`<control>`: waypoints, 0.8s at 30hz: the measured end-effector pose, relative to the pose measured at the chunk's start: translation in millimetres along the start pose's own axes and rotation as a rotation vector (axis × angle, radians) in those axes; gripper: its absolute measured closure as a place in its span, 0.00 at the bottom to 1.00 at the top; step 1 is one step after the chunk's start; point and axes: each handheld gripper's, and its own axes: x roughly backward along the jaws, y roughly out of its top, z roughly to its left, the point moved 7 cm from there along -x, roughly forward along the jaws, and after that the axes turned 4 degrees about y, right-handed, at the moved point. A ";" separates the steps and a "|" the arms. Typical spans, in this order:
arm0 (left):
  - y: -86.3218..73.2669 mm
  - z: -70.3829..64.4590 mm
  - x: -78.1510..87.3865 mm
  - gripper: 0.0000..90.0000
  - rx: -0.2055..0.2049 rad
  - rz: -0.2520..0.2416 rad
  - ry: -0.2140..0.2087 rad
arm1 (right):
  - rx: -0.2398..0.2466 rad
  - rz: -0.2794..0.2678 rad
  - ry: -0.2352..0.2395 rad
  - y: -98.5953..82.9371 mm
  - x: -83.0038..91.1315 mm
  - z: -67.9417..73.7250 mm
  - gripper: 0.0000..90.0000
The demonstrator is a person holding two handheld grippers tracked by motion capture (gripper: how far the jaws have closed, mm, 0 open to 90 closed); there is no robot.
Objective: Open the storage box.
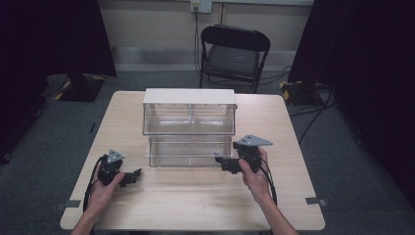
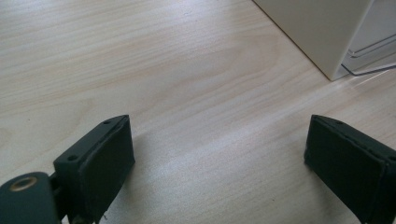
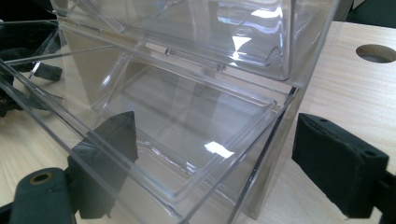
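A clear plastic two-tier bin case (image 1: 188, 127) with a white top stands mid-table. My left gripper (image 1: 134, 175) rests low on the wood to the front left of the case. Its jaws stand wide open over bare tabletop (image 2: 217, 135), and the case's white side wall (image 2: 313, 32) is ahead to the right. My right gripper (image 1: 220, 161) is at the case's lower front right corner and is open (image 3: 215, 135). The lower bin's clear front edge (image 3: 224, 163) runs between its jaws. One jaw shows through the plastic, the other is outside the corner.
The light wood table (image 1: 195, 205) has free room in front of the case and at both sides. A round hole (image 3: 376, 52) is cut in the tabletop beyond the case. A black folding chair (image 1: 232, 51) stands behind the table. Cables trail from both grippers.
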 end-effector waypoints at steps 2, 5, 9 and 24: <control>0.0 0.0 0.0 0.09 0.000 0.000 0.000 | 0.000 -0.004 -0.004 0.6 -0.3 -0.8 0.15; 0.0 0.0 0.0 0.09 0.000 0.000 0.000 | 0.001 -0.007 -0.007 1.7 -1.4 -1.7 0.15; 0.0 0.0 0.0 0.09 0.000 0.000 0.000 | 0.002 -0.012 -0.013 4.9 -2.6 -2.5 0.16; 0.0 0.0 0.0 0.09 0.000 0.000 0.000 | -0.006 -0.026 -0.010 13.3 -5.3 -4.4 0.15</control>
